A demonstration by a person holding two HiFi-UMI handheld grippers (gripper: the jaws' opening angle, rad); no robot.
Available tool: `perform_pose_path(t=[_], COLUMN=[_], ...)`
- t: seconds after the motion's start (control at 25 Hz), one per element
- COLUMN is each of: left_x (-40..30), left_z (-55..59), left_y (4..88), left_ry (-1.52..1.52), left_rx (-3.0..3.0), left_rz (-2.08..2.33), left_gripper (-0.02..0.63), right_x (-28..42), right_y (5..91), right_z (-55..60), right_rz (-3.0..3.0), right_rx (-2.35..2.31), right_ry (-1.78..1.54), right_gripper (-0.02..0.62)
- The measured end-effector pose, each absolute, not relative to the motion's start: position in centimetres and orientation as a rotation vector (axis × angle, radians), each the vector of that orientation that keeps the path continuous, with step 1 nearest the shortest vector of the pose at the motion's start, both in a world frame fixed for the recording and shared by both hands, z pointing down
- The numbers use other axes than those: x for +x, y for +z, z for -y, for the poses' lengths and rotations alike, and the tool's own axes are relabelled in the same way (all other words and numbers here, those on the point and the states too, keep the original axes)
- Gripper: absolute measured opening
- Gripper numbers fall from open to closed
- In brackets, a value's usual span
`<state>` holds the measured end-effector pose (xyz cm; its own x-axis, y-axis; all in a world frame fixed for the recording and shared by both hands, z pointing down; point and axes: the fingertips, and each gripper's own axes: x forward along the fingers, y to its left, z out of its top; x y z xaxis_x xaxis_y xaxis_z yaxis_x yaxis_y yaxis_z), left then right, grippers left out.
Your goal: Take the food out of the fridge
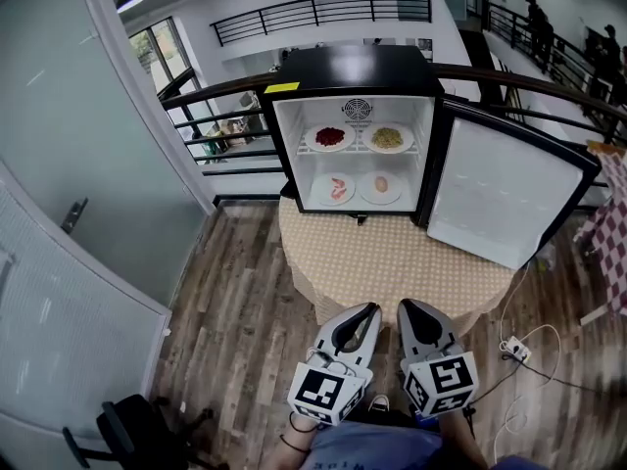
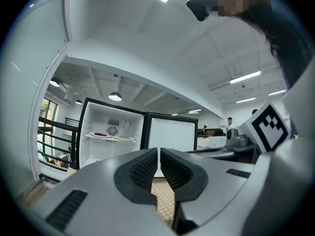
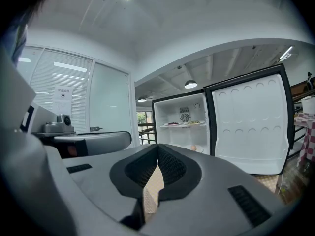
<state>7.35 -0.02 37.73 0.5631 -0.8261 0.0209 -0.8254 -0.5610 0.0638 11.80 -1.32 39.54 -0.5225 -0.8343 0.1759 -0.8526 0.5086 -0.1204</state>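
A small black fridge (image 1: pixel 353 71) stands open on a round table (image 1: pixel 392 262), its door (image 1: pixel 505 194) swung to the right. On the upper shelf sit a plate of red food (image 1: pixel 330 137) and a plate of yellowish food (image 1: pixel 389 138). Two more plates lie on the fridge floor: one with pink pieces (image 1: pixel 336 189), one with a pale lump (image 1: pixel 380 184). My left gripper (image 1: pixel 372 308) and right gripper (image 1: pixel 403 306) are side by side at the table's near edge, both shut and empty, well short of the fridge. The left gripper view shows the fridge (image 2: pixel 110 132) ahead, and so does the right gripper view (image 3: pixel 183 127).
A patterned cloth covers the table. A glass partition wall (image 1: pixel 88 155) runs along the left. A black railing (image 1: pixel 230 96) passes behind the fridge. A power strip with white cable (image 1: pixel 516 349) lies on the wooden floor at right. A checked cloth (image 1: pixel 612 233) hangs at the far right.
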Motion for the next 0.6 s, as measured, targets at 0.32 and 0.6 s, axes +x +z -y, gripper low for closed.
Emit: perform_pose_path(t=[0.32,0.6], left_x=[8.0,7.1], left_z=[1.4,5.6], left_y=[38.2,39.1], left_ry=[-0.018,0.022], left_rx=[2.677,2.694], left_rz=[1.426,1.424], left_gripper=[0.017,0.017], right_x=[11.6,11.2], right_y=[40.4,41.1], right_z=[2.7,6.4], right_rz=[2.647,2.620], right_rx=[1.447,1.465], right_ry=[0.329,0.348], right_gripper=[0.017,0.017])
